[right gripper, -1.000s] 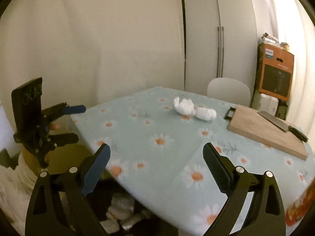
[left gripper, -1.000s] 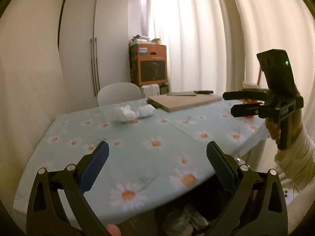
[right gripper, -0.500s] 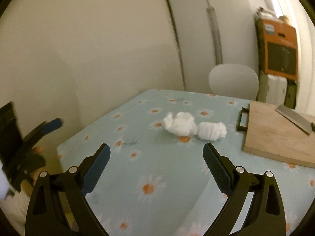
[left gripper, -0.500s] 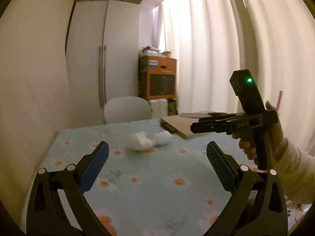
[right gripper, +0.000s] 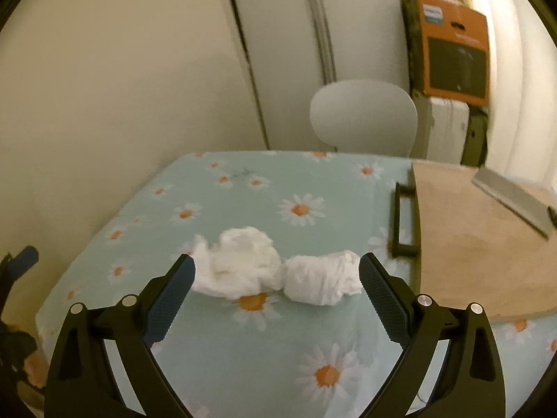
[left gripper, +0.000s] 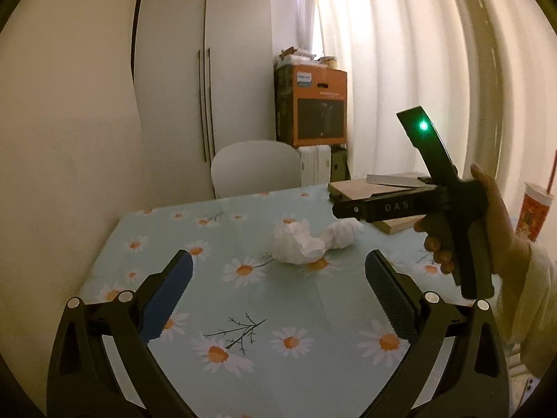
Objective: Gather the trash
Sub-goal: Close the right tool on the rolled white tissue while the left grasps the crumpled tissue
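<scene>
Two crumpled white tissues lie side by side on the daisy-print tablecloth (right gripper: 299, 181). The larger tissue (right gripper: 236, 268) is on the left and the smaller tissue (right gripper: 322, 280) on the right; both also show in the left wrist view, the larger (left gripper: 296, 244) and the smaller (left gripper: 343, 233). My right gripper (right gripper: 276, 296) is open, its blue pads just short of both tissues and spanning them. My left gripper (left gripper: 278, 292) is open and empty, a little short of the tissues. The right gripper's side (left gripper: 400, 205) shows in the left wrist view, above the smaller tissue.
A wooden cutting board (right gripper: 480, 240) with a cleaver (right gripper: 511, 198) lies right of the tissues. A white chair (right gripper: 363, 115) stands behind the table. A paper cup with a straw (left gripper: 532, 212) is at the right. A wall runs along the table's left edge.
Both grippers have moved forward over the table toward the tissues. The right gripper has come down close so the tissues sit between its pads. Both stayed open.
</scene>
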Available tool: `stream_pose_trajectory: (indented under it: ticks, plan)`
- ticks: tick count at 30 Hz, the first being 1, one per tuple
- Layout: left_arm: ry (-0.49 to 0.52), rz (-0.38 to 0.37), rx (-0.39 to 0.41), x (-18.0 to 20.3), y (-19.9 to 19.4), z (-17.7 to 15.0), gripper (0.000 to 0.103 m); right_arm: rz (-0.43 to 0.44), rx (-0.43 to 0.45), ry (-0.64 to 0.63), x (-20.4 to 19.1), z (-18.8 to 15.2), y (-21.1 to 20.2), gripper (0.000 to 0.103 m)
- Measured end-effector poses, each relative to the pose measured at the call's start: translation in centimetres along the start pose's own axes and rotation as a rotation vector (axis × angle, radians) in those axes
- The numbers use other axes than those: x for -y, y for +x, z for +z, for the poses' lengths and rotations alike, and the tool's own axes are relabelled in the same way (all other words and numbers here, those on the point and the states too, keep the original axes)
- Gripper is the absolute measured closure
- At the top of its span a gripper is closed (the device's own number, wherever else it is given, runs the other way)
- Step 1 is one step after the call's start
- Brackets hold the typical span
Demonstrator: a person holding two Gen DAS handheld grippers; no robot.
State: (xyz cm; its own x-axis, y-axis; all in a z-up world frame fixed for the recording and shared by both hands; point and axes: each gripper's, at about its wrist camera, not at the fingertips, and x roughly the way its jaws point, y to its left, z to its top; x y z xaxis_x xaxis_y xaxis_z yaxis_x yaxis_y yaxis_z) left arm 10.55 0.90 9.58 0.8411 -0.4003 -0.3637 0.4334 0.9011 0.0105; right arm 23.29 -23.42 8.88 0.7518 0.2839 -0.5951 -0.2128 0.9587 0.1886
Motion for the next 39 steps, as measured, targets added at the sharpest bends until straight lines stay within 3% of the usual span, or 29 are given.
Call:
stream_pose_trajectory:
  ticks: [6,10,11,12,14,18,20,25,31,39]
  plan:
    - [-0.118,-0.007,-0.073,-1.7,2.7,0.2,0.006,-0.002,-0.032,0.043,1.3,-0.3,2.5,0.012]
    - [-0.133,0.002,-0.102,-1.8,3.9,0.3,0.006,-0.007,-0.066,0.058,2.0,-0.7,3.9,0.013]
    - [-0.138,0.008,-0.108,-1.8,4.2,0.4,0.006,-0.004,-0.075,0.057,2.0,-0.8,4.0,0.016]
    - [-0.140,0.014,-0.123,-1.8,4.7,0.4,0.006,-0.004,-0.087,0.057,2.1,-1.0,4.4,0.030]
    - [-0.138,0.019,-0.146,-1.7,5.3,0.5,0.006,-0.011,-0.119,0.055,2.5,-1.2,5.1,0.046]
    - [-0.165,-0.017,-0.173,-1.4,6.4,0.7,0.006,0.029,-0.100,0.051,3.1,-1.3,4.6,0.051]
    - [-0.177,-0.017,-0.184,-1.1,7.1,0.9,0.006,0.016,-0.065,0.053,3.6,-1.3,3.7,0.051]
    - [-0.141,0.020,-0.212,0.1,8.6,1.6,0.006,0.084,-0.014,0.099,5.4,-1.3,1.9,0.051]
    - [-0.184,0.003,-0.265,0.4,10.8,2.2,0.006,0.154,0.072,0.148,7.0,-0.9,-0.6,0.051]
    - [-0.232,0.033,-0.350,0.3,14.5,2.0,0.006,0.185,0.063,0.147,7.6,-0.6,-1.7,0.051]
